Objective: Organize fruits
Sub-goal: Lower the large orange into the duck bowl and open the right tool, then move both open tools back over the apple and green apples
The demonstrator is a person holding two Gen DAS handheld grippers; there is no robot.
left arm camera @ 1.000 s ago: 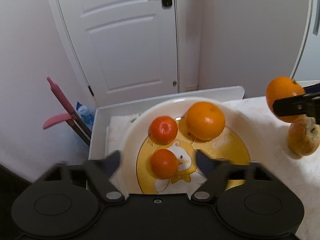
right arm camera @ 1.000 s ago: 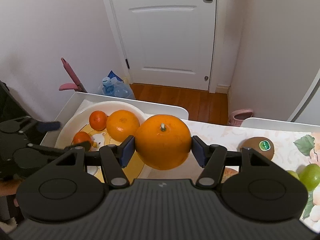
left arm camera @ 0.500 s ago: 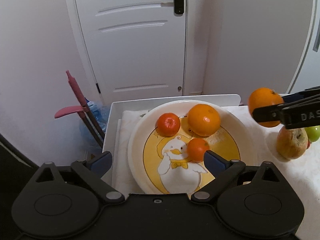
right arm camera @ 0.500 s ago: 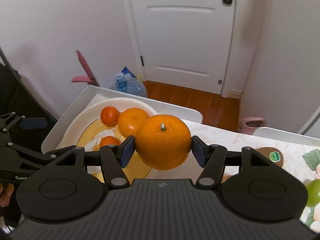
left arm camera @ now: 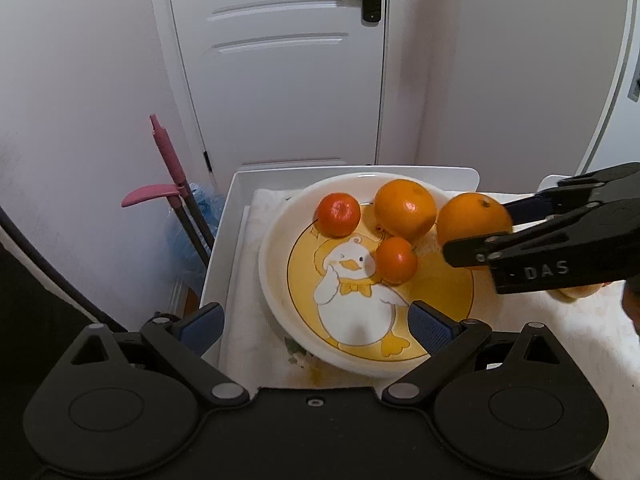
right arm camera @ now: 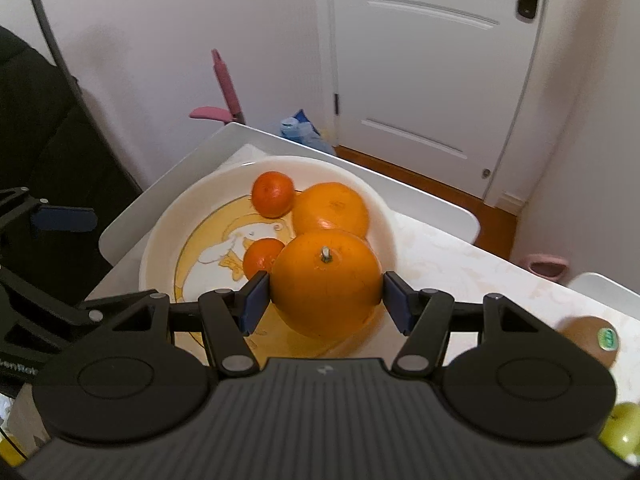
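Note:
A white plate with a yellow duck picture point(left arm camera: 276, 280) point(right arm camera: 168, 240) holds a large orange point(left arm camera: 405, 209) point(right arm camera: 331, 209) and two small tangerines point(left arm camera: 338, 215) point(left arm camera: 396, 260). My right gripper point(right arm camera: 326, 300) is shut on another large orange point(right arm camera: 326, 282) point(left arm camera: 472, 222) and holds it over the plate's right rim. My left gripper point(left arm camera: 316, 326) is open and empty, at the plate's near edge. The right gripper's fingers point(left arm camera: 552, 240) show in the left wrist view.
The plate sits in a white tray point(left arm camera: 228, 248) at the table's left end. A kiwi point(right arm camera: 592, 338) and a green apple point(right arm camera: 622, 428) lie on the tablecloth to the right. A pink-handled broom point(left arm camera: 172, 184), a blue bag and a door stand behind.
My right gripper has carried the orange left, from beside the plate to over its right rim. My left gripper has drawn back from the plate; the tangerine it released rolled right.

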